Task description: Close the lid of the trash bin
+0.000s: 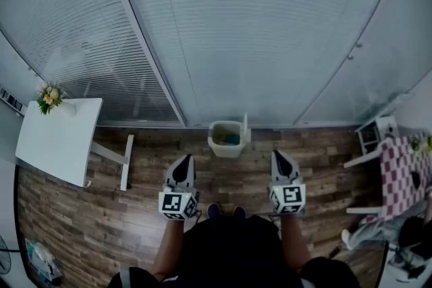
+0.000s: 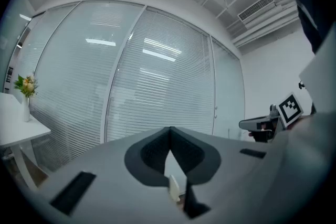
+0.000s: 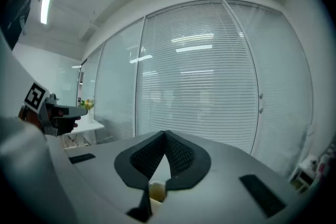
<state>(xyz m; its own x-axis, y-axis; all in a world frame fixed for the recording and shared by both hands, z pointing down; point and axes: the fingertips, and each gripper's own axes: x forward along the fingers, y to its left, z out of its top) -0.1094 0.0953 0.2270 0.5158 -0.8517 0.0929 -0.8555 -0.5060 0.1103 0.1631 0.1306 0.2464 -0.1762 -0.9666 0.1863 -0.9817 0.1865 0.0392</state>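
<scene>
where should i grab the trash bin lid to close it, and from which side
Grip the lid by its free top edge. It stands upright along the right rim of the trash bin in the head view, so its hinge is likely at the bottom. Come from the right with the right gripper, whose shut jaws must open first, and swing it left over the opening.

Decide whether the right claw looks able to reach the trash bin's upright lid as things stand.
Probably yes. The lid stands up on the side of the trash bin nearest the right claw, and only bare floor lies between them. The two are apart.
</scene>
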